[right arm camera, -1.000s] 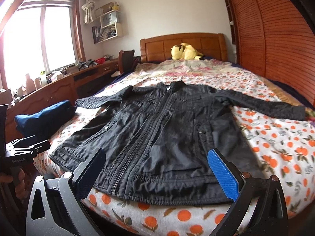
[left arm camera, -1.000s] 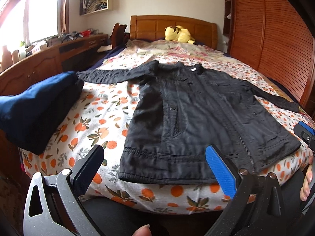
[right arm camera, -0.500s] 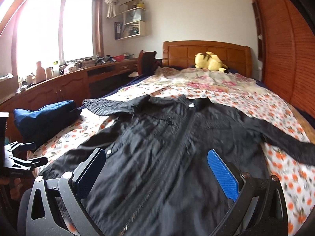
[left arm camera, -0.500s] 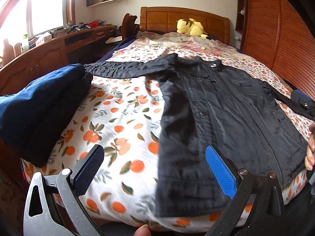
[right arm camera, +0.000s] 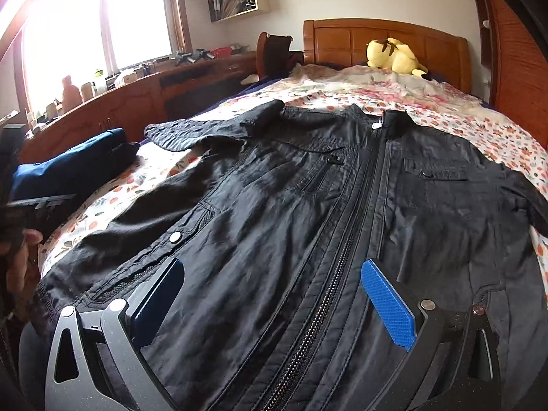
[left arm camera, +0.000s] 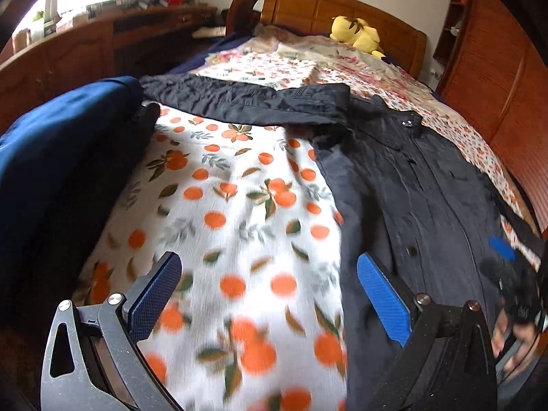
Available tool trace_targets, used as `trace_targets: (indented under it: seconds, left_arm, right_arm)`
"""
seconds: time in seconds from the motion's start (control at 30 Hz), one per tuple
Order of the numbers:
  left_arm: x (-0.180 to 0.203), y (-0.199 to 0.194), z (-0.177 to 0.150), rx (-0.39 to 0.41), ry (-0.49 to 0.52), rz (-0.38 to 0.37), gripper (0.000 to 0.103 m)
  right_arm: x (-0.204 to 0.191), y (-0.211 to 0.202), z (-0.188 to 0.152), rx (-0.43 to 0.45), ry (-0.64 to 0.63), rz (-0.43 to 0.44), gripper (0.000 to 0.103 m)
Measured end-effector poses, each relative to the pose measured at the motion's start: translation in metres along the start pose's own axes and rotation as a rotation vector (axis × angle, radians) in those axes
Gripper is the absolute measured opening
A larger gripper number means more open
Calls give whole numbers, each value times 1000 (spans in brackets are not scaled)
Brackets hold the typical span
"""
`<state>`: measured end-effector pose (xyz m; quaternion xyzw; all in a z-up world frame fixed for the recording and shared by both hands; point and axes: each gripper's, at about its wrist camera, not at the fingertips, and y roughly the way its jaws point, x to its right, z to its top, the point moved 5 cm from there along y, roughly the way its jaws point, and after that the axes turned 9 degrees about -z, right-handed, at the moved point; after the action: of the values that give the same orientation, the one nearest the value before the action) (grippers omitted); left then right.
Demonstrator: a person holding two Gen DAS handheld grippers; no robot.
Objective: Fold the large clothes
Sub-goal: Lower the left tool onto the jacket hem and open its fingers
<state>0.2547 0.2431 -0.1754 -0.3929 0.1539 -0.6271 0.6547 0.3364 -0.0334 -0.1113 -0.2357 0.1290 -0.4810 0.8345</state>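
A black zip jacket (right arm camera: 308, 205) lies flat, front up, on the bed with its sleeves spread out. Its left sleeve (left arm camera: 239, 97) stretches toward a folded blue garment. My left gripper (left arm camera: 267, 281) hovers open above the orange-print sheet, its right finger over the jacket's left side edge (left arm camera: 349, 226). My right gripper (right arm camera: 272, 291) is open low over the jacket's lower front, straddling the zipper (right arm camera: 328, 267). The right gripper also shows at the far right of the left wrist view as the right gripper (left arm camera: 507, 260), blurred, with a hand behind it.
A folded blue garment (left arm camera: 51, 157) lies at the bed's left edge. A yellow plush toy (right arm camera: 394, 54) sits by the wooden headboard (right arm camera: 383, 37). A wooden desk (right arm camera: 130, 102) runs along the left; wooden wardrobe doors (left arm camera: 496, 96) stand on the right.
Both grippers have moved forward and lower over the bed. The left one swung left over the bare sheet; the right one came down close over the jacket's lower front.
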Motion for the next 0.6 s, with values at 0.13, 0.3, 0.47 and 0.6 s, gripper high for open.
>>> trace_targets:
  seconds: [0.13, 0.3, 0.47, 0.6]
  left_arm:
    - [-11, 32, 32, -32, -10, -25, 89]
    - [-16, 68, 70, -50, -9, -48, 75]
    - [-19, 109, 112, -53, 10, -3, 73]
    - [-25, 138, 133, -53, -15, 21, 72]
  right_arm:
    - [-2, 2, 2, 0, 7, -4, 103]
    - [-6, 6, 0, 0, 17, -7, 103]
    - [-4, 5, -1, -6, 39, -15, 103]
    - [-3, 6, -1, -8, 50, -13, 103]
